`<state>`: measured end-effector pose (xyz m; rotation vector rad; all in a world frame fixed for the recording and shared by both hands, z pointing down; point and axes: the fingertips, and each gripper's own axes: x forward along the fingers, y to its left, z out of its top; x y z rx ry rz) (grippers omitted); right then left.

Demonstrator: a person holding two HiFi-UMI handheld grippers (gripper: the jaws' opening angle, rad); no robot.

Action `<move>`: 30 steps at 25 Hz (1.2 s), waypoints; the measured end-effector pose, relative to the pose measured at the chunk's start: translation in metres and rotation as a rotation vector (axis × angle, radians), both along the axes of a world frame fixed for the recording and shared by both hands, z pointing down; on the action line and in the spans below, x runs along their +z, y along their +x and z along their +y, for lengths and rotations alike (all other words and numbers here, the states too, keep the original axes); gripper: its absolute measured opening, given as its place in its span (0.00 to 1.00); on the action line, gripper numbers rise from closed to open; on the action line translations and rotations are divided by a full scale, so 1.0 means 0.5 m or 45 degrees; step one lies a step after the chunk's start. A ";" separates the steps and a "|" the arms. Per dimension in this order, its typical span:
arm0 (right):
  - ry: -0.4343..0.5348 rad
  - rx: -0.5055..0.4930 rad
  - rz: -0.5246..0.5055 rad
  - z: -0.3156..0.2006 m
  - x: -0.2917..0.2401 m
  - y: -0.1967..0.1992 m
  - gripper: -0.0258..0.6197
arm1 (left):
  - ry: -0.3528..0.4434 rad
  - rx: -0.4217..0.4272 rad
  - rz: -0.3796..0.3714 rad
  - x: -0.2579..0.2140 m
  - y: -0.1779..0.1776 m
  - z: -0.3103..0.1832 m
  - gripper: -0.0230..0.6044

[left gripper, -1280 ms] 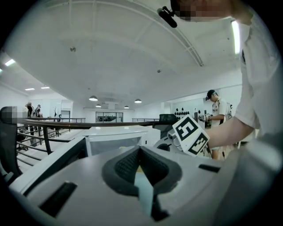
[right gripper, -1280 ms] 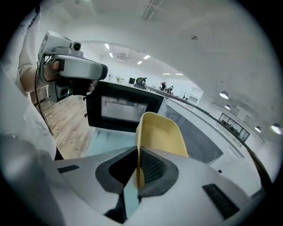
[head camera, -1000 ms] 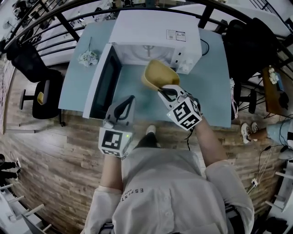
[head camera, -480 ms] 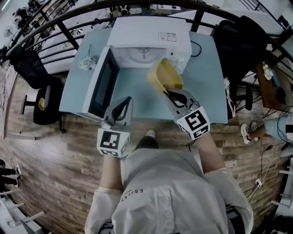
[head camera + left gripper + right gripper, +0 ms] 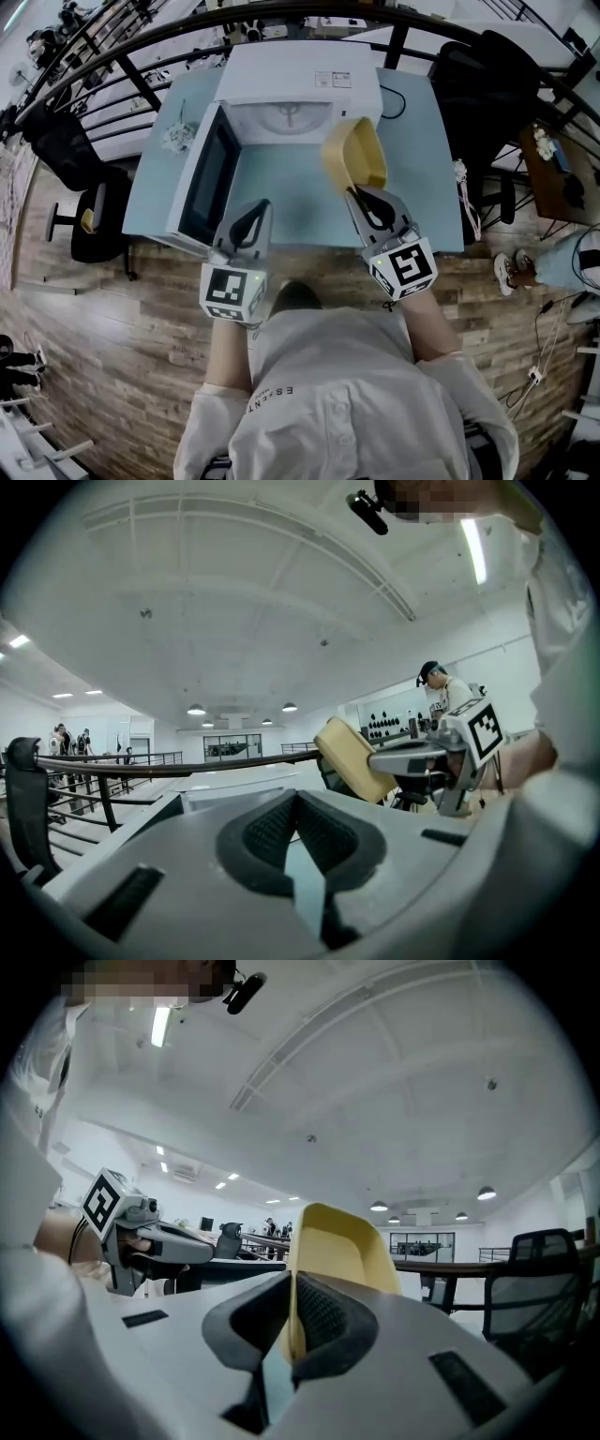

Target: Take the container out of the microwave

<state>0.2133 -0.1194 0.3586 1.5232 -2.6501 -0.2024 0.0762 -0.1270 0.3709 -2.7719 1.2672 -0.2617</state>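
ok, you had the container (image 5: 354, 155) out of the microwave (image 5: 300, 84), right gripper (image 5: 364, 194) clamped on its rim; next was a level set-down.

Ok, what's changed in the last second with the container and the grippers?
The right gripper, shut on the yellow container, carried it rightward and up, away from the microwave. The left gripper stayed shut and empty; the microwave door stayed open.

One microwave (image 5: 300, 73), one yellow container (image 5: 354, 155) and one light blue table (image 5: 424, 150) are counted, and two grippers are seen, the left gripper (image 5: 266, 202) and the right gripper (image 5: 356, 194), while two black chairs are found beside the table, the left chair (image 5: 70, 150) and the right chair (image 5: 487, 89).
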 end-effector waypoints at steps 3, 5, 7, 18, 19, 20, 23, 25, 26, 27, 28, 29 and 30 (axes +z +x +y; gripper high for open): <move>0.004 0.031 -0.039 -0.002 -0.006 0.016 0.09 | -0.001 0.007 -0.009 -0.002 0.006 0.001 0.03; 0.014 0.044 -0.050 -0.001 -0.010 0.021 0.08 | 0.000 0.008 -0.011 -0.004 0.006 0.003 0.03; 0.024 0.044 -0.044 0.000 -0.014 0.019 0.08 | 0.006 0.006 -0.011 -0.007 0.005 0.005 0.03; 0.001 0.044 -0.084 -0.007 -0.015 0.012 0.08 | 0.018 0.001 -0.012 -0.016 -0.004 0.001 0.03; -0.002 0.045 -0.091 -0.008 -0.014 0.011 0.08 | 0.014 0.001 -0.010 -0.014 -0.005 0.001 0.03; -0.005 0.047 -0.095 -0.009 -0.013 0.010 0.08 | 0.010 0.000 -0.008 -0.012 -0.006 0.000 0.03; -0.005 0.052 -0.088 -0.008 -0.013 0.007 0.08 | 0.006 0.004 -0.003 -0.011 -0.007 -0.003 0.03; -0.002 0.056 -0.082 -0.009 -0.014 0.009 0.08 | 0.009 0.006 0.001 -0.014 -0.005 -0.007 0.03; -0.002 0.059 -0.081 -0.009 -0.014 0.011 0.08 | 0.010 0.007 0.003 -0.015 -0.003 -0.008 0.03; -0.003 0.063 -0.082 -0.010 -0.014 0.013 0.08 | 0.011 0.010 0.003 -0.016 -0.001 -0.009 0.03; -0.004 0.066 -0.084 -0.010 -0.014 0.015 0.08 | 0.012 0.014 0.003 -0.017 0.001 -0.009 0.03; -0.005 0.070 -0.085 -0.012 -0.014 0.017 0.08 | 0.013 0.018 0.002 -0.018 0.003 -0.010 0.03; -0.006 0.074 -0.087 -0.013 -0.014 0.019 0.08 | 0.013 0.022 0.002 -0.018 0.004 -0.011 0.03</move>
